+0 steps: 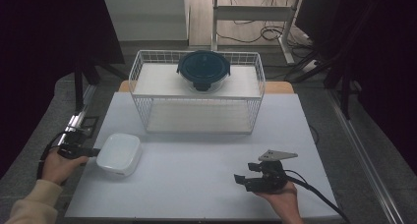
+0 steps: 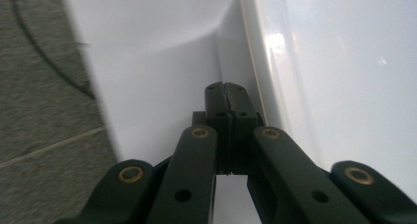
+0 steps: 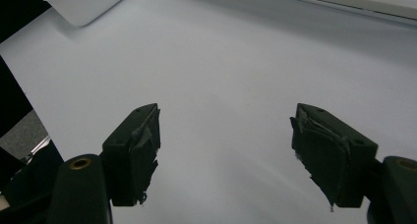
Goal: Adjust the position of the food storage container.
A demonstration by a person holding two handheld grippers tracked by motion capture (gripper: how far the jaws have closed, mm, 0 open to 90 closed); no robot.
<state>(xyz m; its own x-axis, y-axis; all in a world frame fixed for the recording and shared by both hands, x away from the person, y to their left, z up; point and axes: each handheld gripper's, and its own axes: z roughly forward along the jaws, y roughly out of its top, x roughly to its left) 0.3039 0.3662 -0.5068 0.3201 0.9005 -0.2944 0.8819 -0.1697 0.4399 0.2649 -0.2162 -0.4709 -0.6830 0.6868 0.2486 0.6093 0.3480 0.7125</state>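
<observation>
White and glossy, the dish (image 1: 119, 154) sits at the near left of the table (image 1: 206, 180), and your left gripper (image 1: 91, 151) meets it at its left edge. In the left gripper view the jaws are pressed together with no gap between the pads (image 2: 224, 94), their tips right against the side of the dish (image 2: 344, 86) below its rim (whether they pinch a thin lip or merely touch the wall cannot be told from this angle).

Check that grip before you lift. If the jaws have closed beside the rim and not over it, open them, slide one pad inside the wall and one outside, then close again. A glazed surface is likely slippery, so seat the pads deep, not at the very edge, and keep the dish level as it rises.

Your right gripper (image 1: 248, 175) rests low at the near right, well apart from the dish, jaws spread wide with nothing between them. Bring it across to steady the far side if the dish tips.

Behind stands a wire rack (image 1: 196, 94) with a dark-lidded bowl (image 1: 203, 69) on its upper shelf; its lower shelf looks free.
</observation>
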